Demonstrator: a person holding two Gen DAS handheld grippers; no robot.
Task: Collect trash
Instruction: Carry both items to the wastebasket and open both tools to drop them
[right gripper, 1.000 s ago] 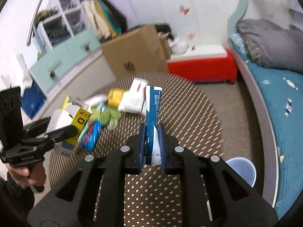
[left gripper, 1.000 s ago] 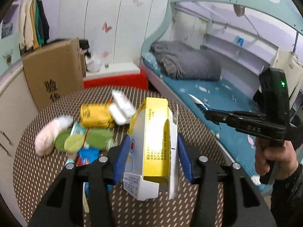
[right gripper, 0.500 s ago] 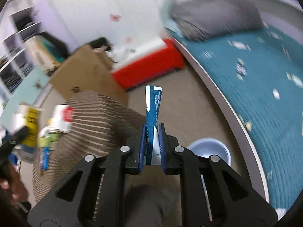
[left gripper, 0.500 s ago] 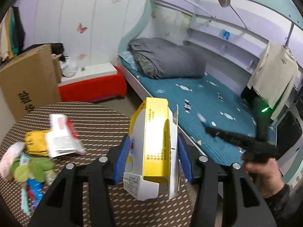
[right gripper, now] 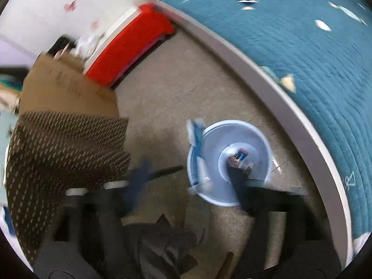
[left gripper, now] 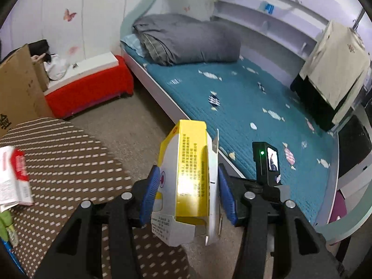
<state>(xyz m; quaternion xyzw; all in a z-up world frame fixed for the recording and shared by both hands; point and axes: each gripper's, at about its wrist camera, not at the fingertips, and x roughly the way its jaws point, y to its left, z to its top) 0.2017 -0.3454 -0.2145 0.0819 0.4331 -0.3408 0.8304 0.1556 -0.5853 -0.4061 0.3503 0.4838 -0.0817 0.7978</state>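
My left gripper (left gripper: 187, 193) is shut on a yellow and white carton (left gripper: 189, 181) and holds it in the air past the round table's edge, toward the bed. My right gripper (right gripper: 188, 181) is blurred and open, right above a pale blue bin (right gripper: 229, 162) on the floor. A blue and white wrapper (right gripper: 197, 144) leans on the bin's left rim, free of the fingers. A small packet (right gripper: 239, 157) lies at the bin's bottom. The right gripper's camera body (left gripper: 267, 162) shows in the left wrist view.
The brown dotted round table (left gripper: 60, 162) is at the left with a red and white packet (left gripper: 14, 176) on it. A bed with a teal mattress (left gripper: 244, 107), a red bench (left gripper: 88, 90) and a cardboard box (left gripper: 16, 88) stand around the grey carpet.
My right gripper has swung from the table down over the bin, opened and let go of the blue wrapper. My left gripper has turned right with the carton, away from the table.
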